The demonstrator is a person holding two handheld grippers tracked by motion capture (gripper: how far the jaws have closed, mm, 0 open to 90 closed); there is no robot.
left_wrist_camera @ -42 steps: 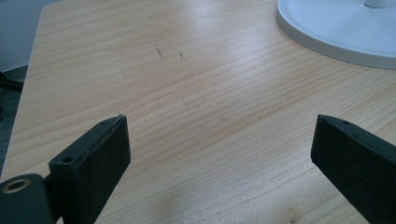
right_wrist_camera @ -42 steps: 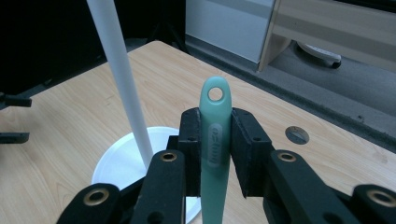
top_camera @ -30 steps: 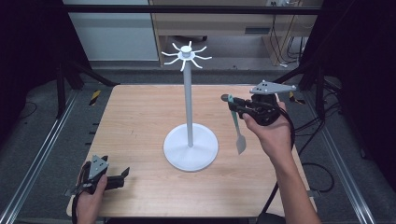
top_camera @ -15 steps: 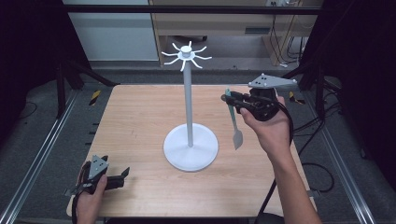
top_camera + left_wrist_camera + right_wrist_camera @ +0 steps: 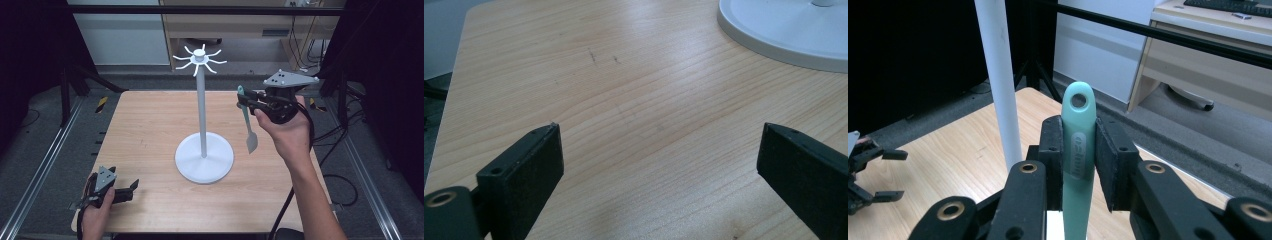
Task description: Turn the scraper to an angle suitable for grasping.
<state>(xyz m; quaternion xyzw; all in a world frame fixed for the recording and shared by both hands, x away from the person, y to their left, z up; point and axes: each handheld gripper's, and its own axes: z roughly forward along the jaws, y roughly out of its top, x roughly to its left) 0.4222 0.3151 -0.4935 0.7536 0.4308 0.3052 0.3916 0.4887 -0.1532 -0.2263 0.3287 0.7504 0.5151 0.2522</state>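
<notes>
**Spatula up, hook far above: the hang could slip**

High view: the right gripper (image 5: pixel 243 101) is clamped on the spatula (image 5: pixel 248 126) near the top of its handle, and the blade dangles below the jaws, clear of the table (image 5: pixel 150 125). The stand (image 5: pixel 202 125) rises just to the jaws' left, its hooks (image 5: pixel 199 59) higher than the handle tip. My read: a hanging blade can sway as the hand lifts, and a swing toward the pole could knock the stand or twist the handle in the grip. The left gripper (image 5: pixel 131 189) rests near the table's front corner, well away from the stand, so nothing steadies the base.

Left gripper view: jaws spread wide, nothing between them, bare wood ahead and the stand's base (image 5: pixel 784 30) beyond to the right.

Right gripper view: the pads (image 5: pixel 1110 160) pinch the handle (image 5: pixel 1079 150) on both sides, with the hanging hole (image 5: pixel 1078 101) poking out just above them and the pole (image 5: pixel 998 75) close on the left. The hole is small; approached at an angle, the hook tip would likely miss it and push the handle through the pads.
</notes>
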